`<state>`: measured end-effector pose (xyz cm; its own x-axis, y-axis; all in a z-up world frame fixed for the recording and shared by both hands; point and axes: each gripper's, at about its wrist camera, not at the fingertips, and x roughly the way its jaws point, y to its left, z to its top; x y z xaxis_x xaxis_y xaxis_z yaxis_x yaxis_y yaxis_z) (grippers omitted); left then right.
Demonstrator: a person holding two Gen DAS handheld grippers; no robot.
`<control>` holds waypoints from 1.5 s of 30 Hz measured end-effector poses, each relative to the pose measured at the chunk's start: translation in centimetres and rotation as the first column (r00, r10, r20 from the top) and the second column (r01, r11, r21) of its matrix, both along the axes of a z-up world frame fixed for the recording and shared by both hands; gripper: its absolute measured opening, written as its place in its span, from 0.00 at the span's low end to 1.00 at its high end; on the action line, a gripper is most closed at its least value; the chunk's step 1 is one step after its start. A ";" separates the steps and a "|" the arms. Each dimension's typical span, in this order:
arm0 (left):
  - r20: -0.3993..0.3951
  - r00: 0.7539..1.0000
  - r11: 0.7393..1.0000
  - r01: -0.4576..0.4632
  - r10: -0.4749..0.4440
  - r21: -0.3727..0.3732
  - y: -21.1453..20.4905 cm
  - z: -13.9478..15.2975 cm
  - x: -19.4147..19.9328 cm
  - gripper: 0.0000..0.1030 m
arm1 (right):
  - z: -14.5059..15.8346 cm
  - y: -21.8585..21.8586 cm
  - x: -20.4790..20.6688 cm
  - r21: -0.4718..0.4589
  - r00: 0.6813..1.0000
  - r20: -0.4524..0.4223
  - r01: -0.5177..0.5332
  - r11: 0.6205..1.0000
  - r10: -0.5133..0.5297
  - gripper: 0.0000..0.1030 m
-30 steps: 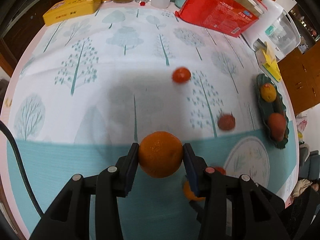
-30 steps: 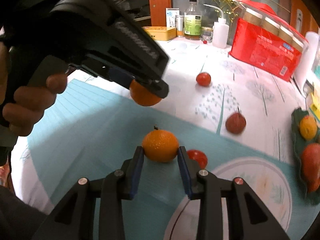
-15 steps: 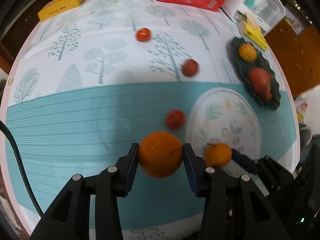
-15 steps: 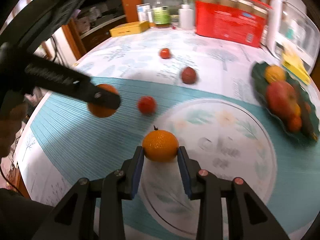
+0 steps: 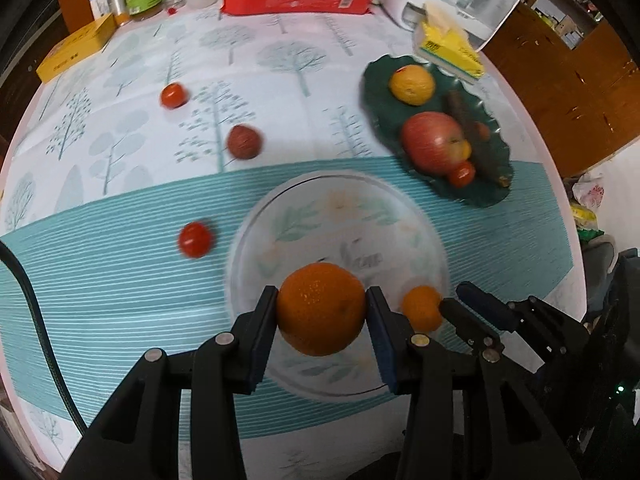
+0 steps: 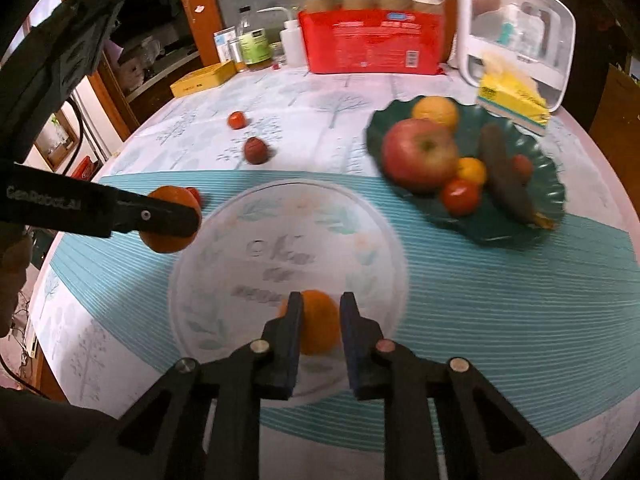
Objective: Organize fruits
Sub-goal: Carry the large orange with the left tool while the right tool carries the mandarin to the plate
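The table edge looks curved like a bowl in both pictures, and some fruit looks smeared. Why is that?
Fisheye lenses bend the table. Left wrist view: the loose tomato on the cloth smears, while the orange in the left hand-held gripper stays sharp. Right wrist view: the green plate and apple blur the same way.

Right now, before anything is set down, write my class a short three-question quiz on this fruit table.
1. True or false: the dark green wavy-edged plate holds a large red apple.
2. How many small red fruits lie loose on the tree-printed tablecloth?
3. The left hand-held gripper grips: A) a round orange fruit B) a yellow cardboard box C) nothing
Key: 1 true; 2 three; 3 A.
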<state>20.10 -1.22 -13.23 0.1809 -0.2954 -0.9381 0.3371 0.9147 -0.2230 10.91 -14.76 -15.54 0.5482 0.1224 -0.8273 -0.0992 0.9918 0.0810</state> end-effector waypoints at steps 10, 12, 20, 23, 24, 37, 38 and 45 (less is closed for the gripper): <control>0.016 0.998 0.998 -0.067 0.067 0.006 -2.1 0.3 -0.6 0.41 | -1.0 -3.7 0.3 0.064 0.995 -0.079 -0.054 0.996 0.059 0.22; 0.015 0.997 0.997 -0.082 0.082 0.013 -1.7 0.3 -0.7 0.41 | -1.0 -3.6 0.3 0.083 0.994 -0.080 -0.074 0.994 0.081 0.27; 0.011 0.994 0.993 -0.111 0.111 0.039 0.4 0.0 -0.4 0.41 | -1.4 -1.6 1.0 0.123 0.989 -0.079 -0.119 0.985 0.129 0.47; 0.010 0.993 0.992 -0.118 0.117 0.047 1.5 0.0 -0.2 0.41 | -1.7 -0.6 1.5 0.132 0.987 -0.084 -0.125 0.983 0.137 0.52; 0.010 0.993 0.991 -0.121 0.120 0.051 1.8 -0.1 -0.1 0.41 | -1.8 -0.2 1.7 0.138 0.986 -0.086 -0.130 0.982 0.143 0.52; 0.017 0.992 0.990 -0.123 0.122 0.070 4.0 0.1 1.0 0.41 | -2.9 3.1 2.7 0.142 0.978 -0.119 -0.152 0.978 0.170 0.41; 0.018 0.993 0.990 -0.121 0.120 0.069 3.9 0.1 1.1 0.41 | -2.9 3.1 2.7 0.152 0.977 -0.118 -0.159 0.975 0.178 0.38; 0.026 0.996 0.994 -0.091 0.090 0.056 1.3 0.6 1.2 0.41 | -2.3 1.7 2.5 0.132 0.980 -0.113 -0.150 0.980 0.166 0.35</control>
